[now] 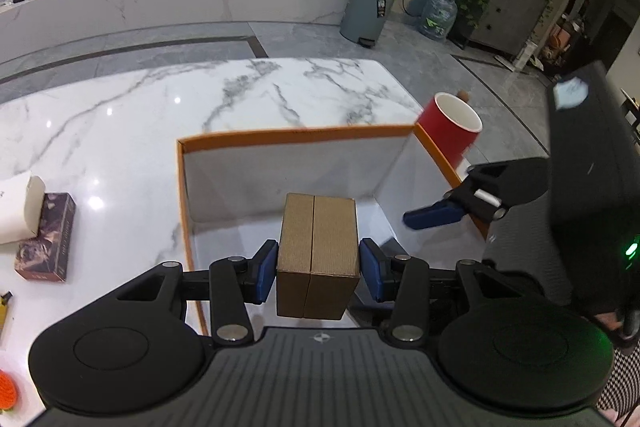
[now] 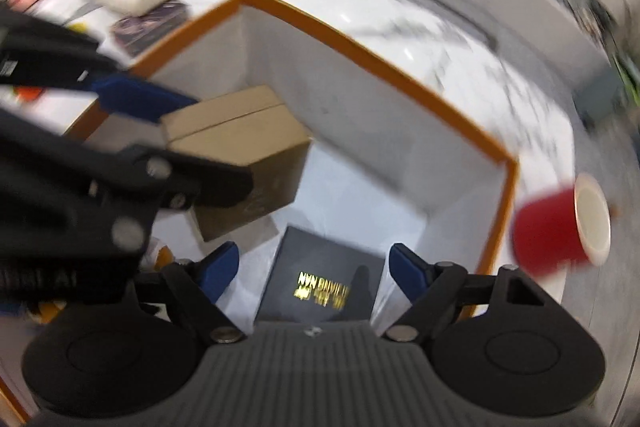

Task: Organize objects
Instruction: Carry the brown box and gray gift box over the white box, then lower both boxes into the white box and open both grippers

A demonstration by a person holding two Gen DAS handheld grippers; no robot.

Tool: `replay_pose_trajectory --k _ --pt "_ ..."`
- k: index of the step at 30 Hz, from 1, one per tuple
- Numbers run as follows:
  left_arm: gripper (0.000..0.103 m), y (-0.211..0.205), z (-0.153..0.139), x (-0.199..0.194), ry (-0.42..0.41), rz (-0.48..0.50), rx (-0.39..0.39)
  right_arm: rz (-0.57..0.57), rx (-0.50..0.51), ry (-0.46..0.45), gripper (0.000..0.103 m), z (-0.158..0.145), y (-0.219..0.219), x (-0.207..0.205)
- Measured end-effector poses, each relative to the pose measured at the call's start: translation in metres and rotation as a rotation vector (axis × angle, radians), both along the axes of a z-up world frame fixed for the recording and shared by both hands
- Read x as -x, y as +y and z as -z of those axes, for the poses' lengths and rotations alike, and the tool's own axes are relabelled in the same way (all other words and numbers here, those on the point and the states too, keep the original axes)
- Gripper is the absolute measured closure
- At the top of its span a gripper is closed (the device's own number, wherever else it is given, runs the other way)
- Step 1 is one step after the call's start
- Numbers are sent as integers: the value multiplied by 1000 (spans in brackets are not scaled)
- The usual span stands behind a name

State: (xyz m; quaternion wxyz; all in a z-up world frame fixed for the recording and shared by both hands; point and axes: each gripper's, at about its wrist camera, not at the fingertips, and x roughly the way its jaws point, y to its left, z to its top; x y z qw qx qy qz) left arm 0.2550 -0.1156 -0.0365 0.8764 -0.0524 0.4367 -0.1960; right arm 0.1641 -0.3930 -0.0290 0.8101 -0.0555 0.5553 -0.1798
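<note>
A large open box with an orange rim (image 1: 296,135) and white inside stands on the marble table (image 1: 120,131). My left gripper (image 1: 318,267) is shut on a brown cardboard box (image 1: 320,243), its blue pads pressing both sides, and holds it inside the big box's walls. The right wrist view shows the same brown box (image 2: 248,147) low over the white floor. My right gripper (image 2: 314,267) stands open above a black box with gold lettering (image 2: 324,279), which lies on the big box's floor. The pads are clear of the black box.
A red cup (image 1: 452,131) lies tilted just outside the big box's far right corner. A white carton (image 1: 16,211) and a dark patterned box (image 1: 46,239) sit on the table to the left. The right gripper's blue finger (image 1: 430,217) reaches over the right wall.
</note>
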Motion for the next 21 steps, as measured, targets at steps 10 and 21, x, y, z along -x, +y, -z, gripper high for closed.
replay_pose_trajectory --k 10,21 --pt "52 -1 3 -9 7 -26 -50 -106 -44 67 36 25 -21 -25" --pt "52 -7 10 -8 27 2 -35 94 -128 143 55 33 -39 -25"
